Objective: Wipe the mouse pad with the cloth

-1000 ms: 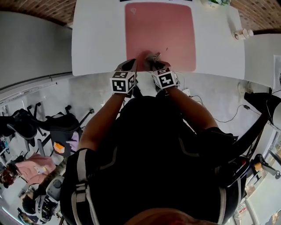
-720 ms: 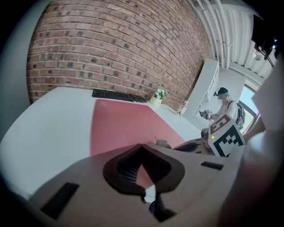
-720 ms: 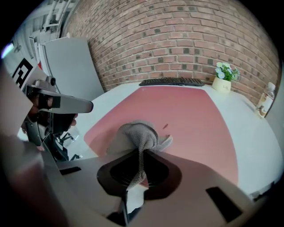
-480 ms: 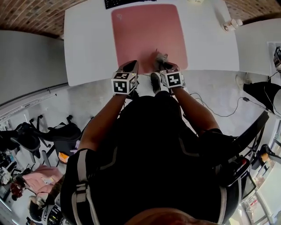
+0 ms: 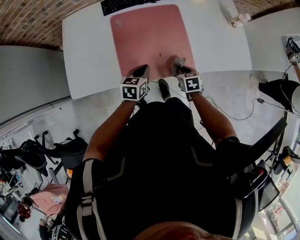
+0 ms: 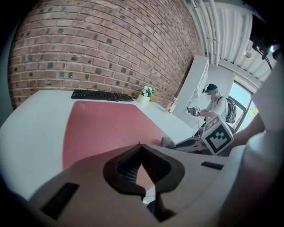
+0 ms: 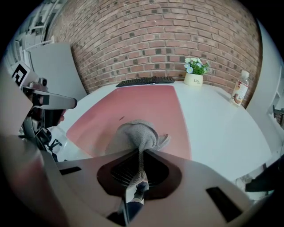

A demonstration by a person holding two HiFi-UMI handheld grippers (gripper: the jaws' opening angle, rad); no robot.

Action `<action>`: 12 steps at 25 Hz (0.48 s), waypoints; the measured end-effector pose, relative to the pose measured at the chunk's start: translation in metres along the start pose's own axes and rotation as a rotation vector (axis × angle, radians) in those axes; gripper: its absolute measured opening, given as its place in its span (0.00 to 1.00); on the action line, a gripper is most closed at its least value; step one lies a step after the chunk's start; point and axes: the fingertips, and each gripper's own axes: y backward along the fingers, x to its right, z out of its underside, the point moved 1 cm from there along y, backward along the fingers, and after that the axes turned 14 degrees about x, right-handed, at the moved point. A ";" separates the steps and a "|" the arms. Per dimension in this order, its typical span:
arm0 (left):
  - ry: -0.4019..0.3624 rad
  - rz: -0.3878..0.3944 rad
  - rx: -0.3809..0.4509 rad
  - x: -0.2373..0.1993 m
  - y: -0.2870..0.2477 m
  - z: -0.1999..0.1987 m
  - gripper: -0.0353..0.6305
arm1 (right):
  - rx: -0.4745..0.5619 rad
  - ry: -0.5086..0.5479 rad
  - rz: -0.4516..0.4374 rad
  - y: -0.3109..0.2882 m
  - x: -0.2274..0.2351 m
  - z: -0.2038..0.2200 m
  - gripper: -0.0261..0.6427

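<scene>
Left claw, tips together, over mouse pad.

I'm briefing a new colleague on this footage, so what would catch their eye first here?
The big pink mouse pad in the middle of the white desk stands out most, with a black keyboard just beyond it. At the pad's near right corner the right gripper pinches a bunched grey cloth, while the left gripper is shut and empty at the near edge.

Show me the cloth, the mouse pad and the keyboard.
cloth (image 7: pixel 138 131): right gripper view, on its bunched top.
mouse pad (image 5: pixel 145 37): head view, on its bare middle.
keyboard (image 6: pixel 100 95): left gripper view, on the middle of its keys.
</scene>
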 end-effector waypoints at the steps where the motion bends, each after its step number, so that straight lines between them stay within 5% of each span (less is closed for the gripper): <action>1: -0.004 0.005 0.000 0.001 -0.001 -0.001 0.05 | -0.009 -0.003 0.002 0.002 0.004 0.003 0.09; 12: -0.023 0.039 0.003 0.008 -0.006 -0.007 0.05 | -0.003 0.000 0.110 0.021 0.052 0.005 0.09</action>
